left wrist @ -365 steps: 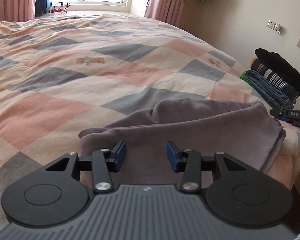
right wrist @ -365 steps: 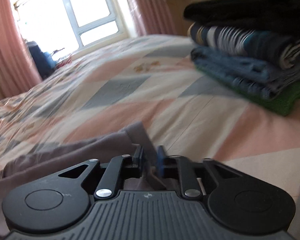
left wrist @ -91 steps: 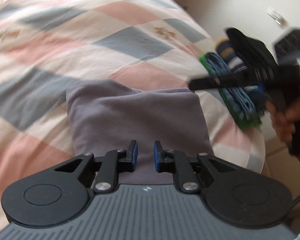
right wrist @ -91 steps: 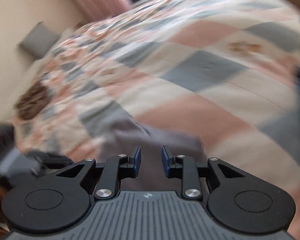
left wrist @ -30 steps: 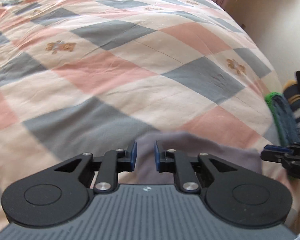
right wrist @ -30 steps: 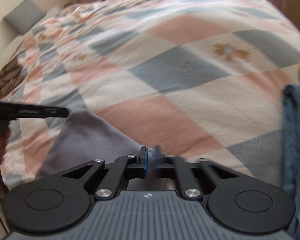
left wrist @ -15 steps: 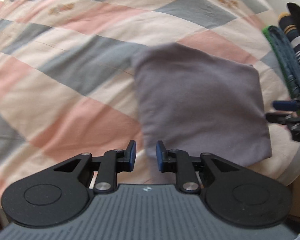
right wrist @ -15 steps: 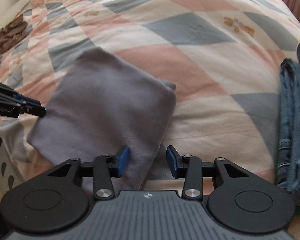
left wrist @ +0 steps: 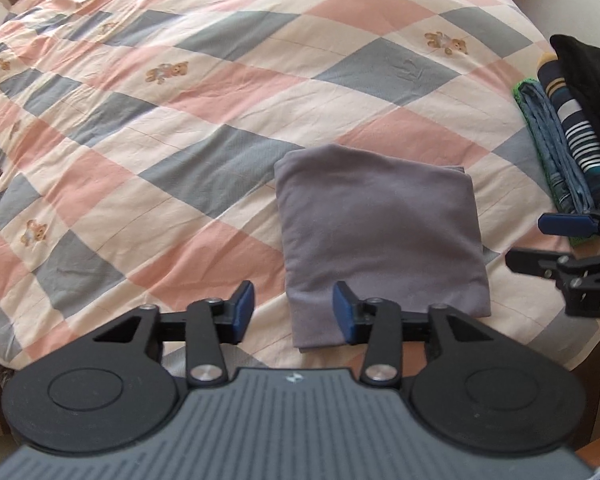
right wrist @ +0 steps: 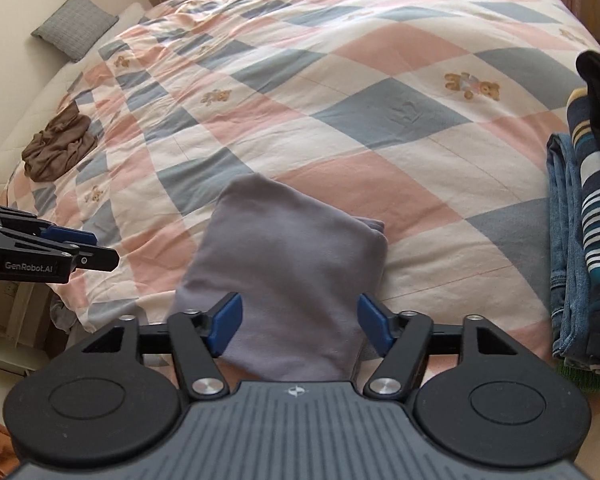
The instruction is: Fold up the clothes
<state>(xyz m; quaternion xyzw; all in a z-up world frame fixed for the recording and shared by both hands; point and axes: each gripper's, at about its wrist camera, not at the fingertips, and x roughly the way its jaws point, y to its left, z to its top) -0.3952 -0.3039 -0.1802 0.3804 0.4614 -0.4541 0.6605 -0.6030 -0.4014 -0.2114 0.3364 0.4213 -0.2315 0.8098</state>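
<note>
Folded grey garment (left wrist: 380, 232) lies on the bed (left wrist: 180, 120).
Left tongs (left wrist: 293, 313) and right tongs (right wrist: 300, 322) hover above it, spread and empty, jaws just opening.

Folded garment (left wrist: 380, 236) on bed (left wrist: 220, 80), clothes stack (left wrist: 572, 136) right.

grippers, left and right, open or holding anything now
left gripper: open, just widened, holding nothing
right gripper: open, just widened, above the folded grey-purple cloth

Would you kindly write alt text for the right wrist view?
A folded grey garment lies on a checked quilt, released below the open right gripper. A stack of folded clothes sits right; the left gripper enters left, near a crumpled brown garment.
</note>
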